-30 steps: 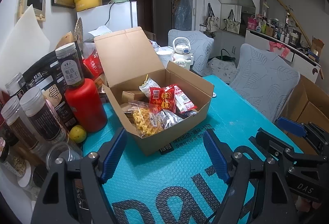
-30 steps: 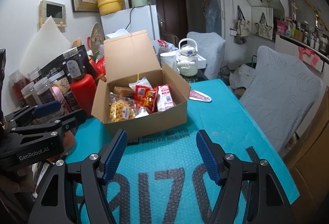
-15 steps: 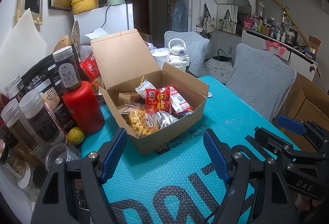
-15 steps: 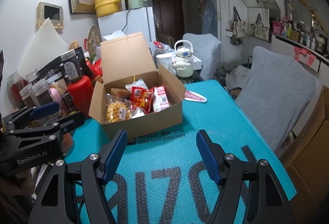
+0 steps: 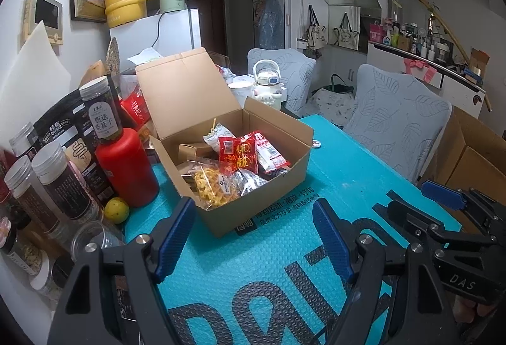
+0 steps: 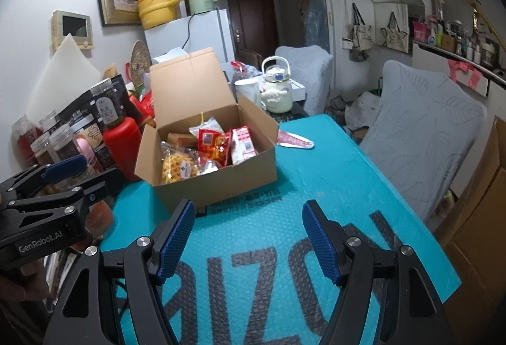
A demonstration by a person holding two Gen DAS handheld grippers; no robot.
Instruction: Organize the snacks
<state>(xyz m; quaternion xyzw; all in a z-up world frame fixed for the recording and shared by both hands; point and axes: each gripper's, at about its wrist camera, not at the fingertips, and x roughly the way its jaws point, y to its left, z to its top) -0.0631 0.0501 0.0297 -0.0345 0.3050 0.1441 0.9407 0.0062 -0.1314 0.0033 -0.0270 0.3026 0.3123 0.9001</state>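
The box (image 5: 234, 161) is sitting on the teal mat (image 5: 348, 186), ahead of both grippers and apart from them. The left gripper (image 5: 253, 237) is hovering just short of the box's near corner, its jaws standing wide with nothing between them — only mat showing in the gap. The right gripper (image 6: 248, 237) is hanging a little further back, with the box ahead and slightly to its left; its jaws are also standing wide and empty. The box is plain brown cardboard with its lid (image 5: 186, 91) standing up at the back, and snacks are lying loose inside: a clear bag of yellow waffles (image 5: 212, 186) at the near end, a red packet (image 5: 238, 153) in the middle, a red-and-white packet (image 5: 268, 152) leaning beside it, a white wrapper (image 5: 218, 134) behind, and a small brown carton (image 5: 189, 150) at the back left. Just left of the box a red bottle (image 5: 126, 167) is standing among jars (image 5: 63, 180), with a yellow fruit (image 5: 117, 210) at its foot. A pink wrapper (image 6: 294, 139) is lying on the mat right of the box.
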